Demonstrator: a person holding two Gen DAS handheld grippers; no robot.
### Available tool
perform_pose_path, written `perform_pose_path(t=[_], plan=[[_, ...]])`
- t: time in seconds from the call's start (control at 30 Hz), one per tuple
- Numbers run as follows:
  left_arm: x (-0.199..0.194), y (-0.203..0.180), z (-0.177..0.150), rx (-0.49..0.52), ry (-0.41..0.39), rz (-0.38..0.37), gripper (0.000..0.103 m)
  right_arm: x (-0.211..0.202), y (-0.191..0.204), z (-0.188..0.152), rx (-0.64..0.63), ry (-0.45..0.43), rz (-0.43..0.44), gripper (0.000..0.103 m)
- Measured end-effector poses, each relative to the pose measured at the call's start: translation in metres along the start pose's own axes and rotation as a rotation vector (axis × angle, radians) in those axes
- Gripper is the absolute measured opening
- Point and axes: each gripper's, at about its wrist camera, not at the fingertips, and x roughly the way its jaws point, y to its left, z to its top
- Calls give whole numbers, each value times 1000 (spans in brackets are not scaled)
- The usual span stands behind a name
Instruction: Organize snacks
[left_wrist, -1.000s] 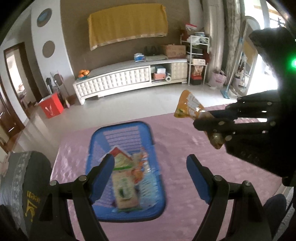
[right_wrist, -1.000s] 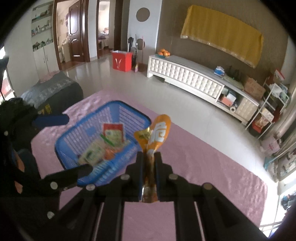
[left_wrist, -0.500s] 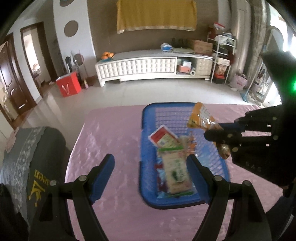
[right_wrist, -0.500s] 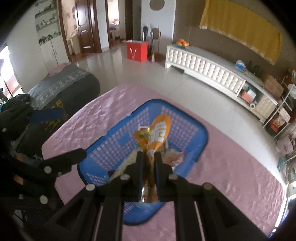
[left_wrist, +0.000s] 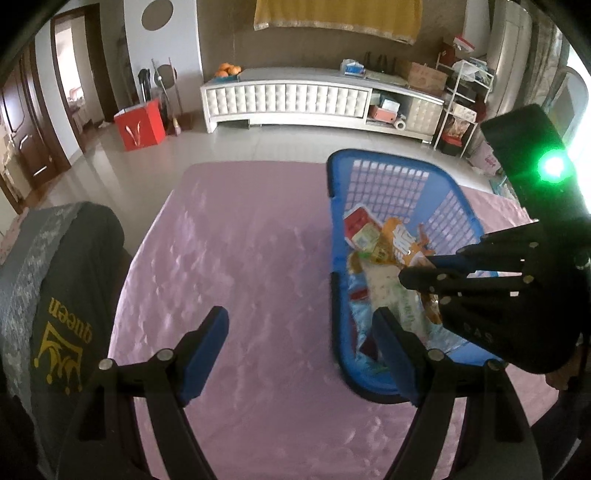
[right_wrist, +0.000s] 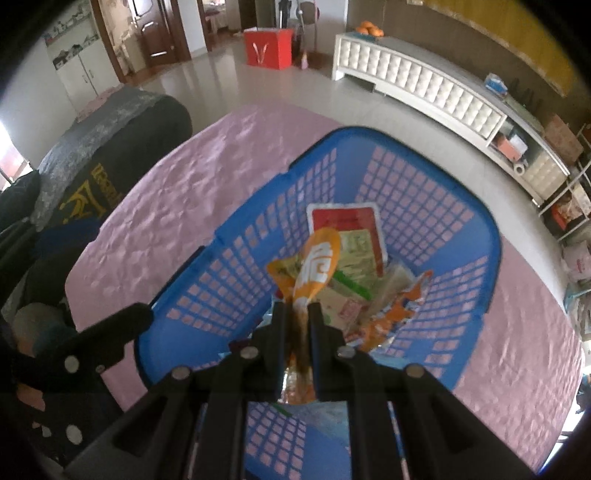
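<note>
A blue plastic basket (left_wrist: 458, 195) (right_wrist: 491, 236) sits on the pink tablecloth and holds several snack packets, among them a red and white one (right_wrist: 345, 218). My right gripper (right_wrist: 298, 308) is shut on an orange snack packet (right_wrist: 319, 264) and hangs over the inside of the basket; in the left wrist view that gripper (left_wrist: 415, 271) reaches in from the right with the orange packet (left_wrist: 402, 243). My left gripper (left_wrist: 301, 325) stands open and empty over the cloth, its right finger (left_wrist: 389, 339) in front of the basket's left wall.
A dark cushion with a yellow crown print (left_wrist: 62, 295) (right_wrist: 92, 162) lies at the table's left edge. The pink tablecloth (left_wrist: 240, 251) spreads left of the basket. Beyond the table are a white cabinet (left_wrist: 288, 98) and a red box (left_wrist: 140, 123) on the floor.
Both grippers have moved left and down. The orange packet, held beside the basket a second ago, now hangs low inside it. The left gripper has shifted from over the basket to the cloth at its left.
</note>
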Motion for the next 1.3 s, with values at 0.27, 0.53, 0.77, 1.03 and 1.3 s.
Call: perform_pose_path(t=[0.27,0.53,0.77,1.03,1.3], plan=[[10,18,-5,-24,23,2,78,34,10,16,50,84,8,14],[19,26,-6,-34,37,4,78,39,28,19,-27,86,-93,72],[9,25,-6,-61,14,-17,78,16,24,13,-36,38,-106,79],[-33,9,-14,-41,-66,-24,78,-43,5,-17,6,-100,-116,79],[-92,-36,-40,4,-198,-32,78,-106,-13,-74,124,-231,-135,79]])
